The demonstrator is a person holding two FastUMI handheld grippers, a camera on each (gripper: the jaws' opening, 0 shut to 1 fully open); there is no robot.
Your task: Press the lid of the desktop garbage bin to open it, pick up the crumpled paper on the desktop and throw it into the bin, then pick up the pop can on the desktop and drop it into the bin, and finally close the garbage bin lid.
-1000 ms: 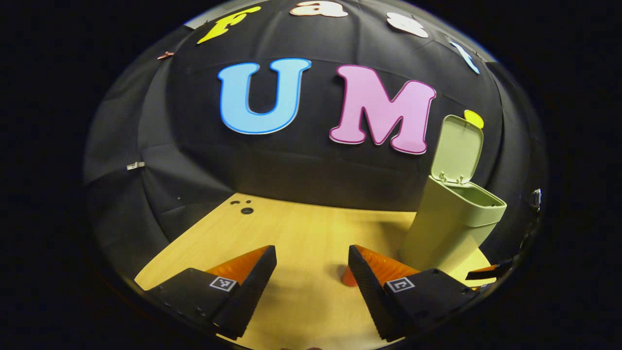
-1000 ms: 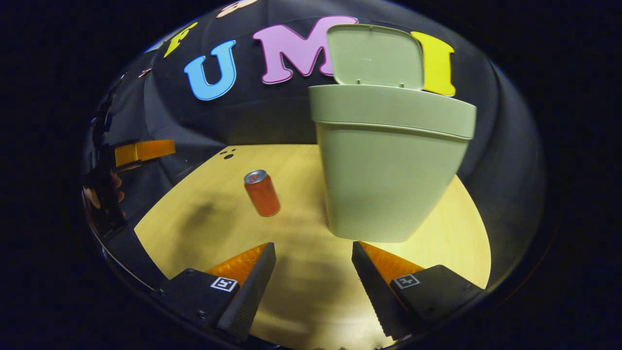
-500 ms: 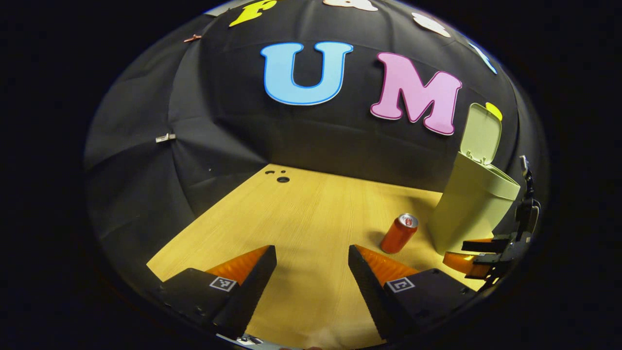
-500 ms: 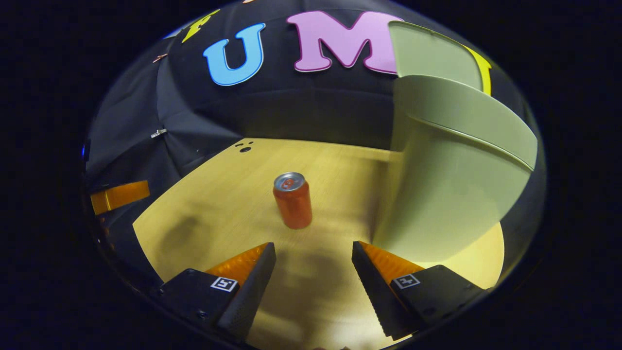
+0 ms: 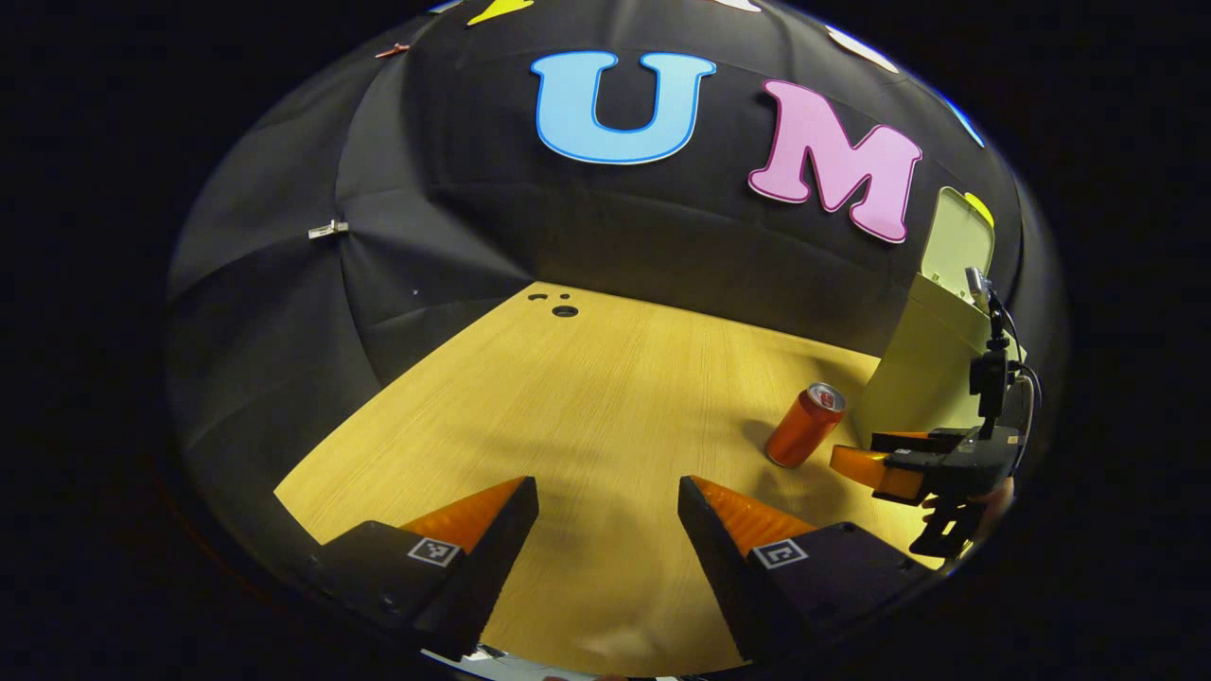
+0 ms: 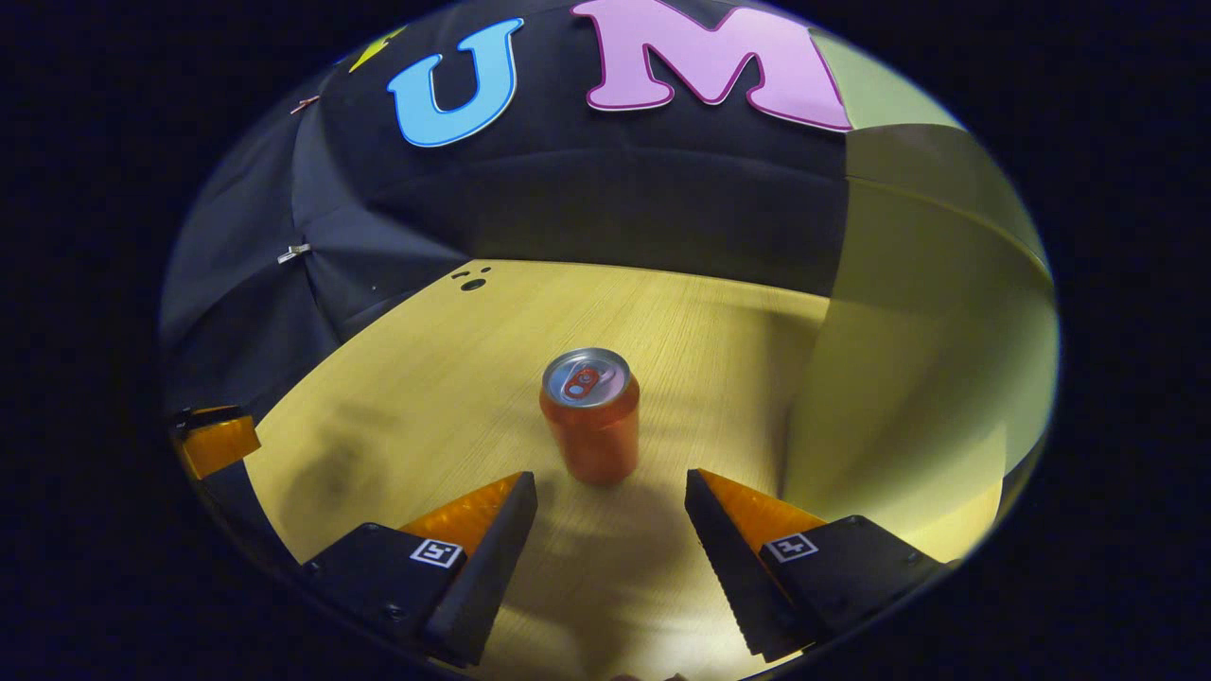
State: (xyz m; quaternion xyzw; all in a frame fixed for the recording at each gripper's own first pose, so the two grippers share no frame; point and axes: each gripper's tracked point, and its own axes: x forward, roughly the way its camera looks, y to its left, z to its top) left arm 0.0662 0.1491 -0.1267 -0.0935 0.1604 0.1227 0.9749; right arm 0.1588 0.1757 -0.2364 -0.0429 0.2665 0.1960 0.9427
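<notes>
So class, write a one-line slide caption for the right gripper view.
Open right gripper lined up on the upright pop can, beside the garbage bin on the wooden desktop.

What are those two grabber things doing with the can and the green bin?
A person holds a grabber in each hand and is tidying a table. The right gripper is open and lined up just in front of the can, which stands upright on the table, not yet grabbed. The bin stands right beside the can with its lid up, ready for it. The left gripper is open too, holding nothing, farther back over the bare table.
</notes>
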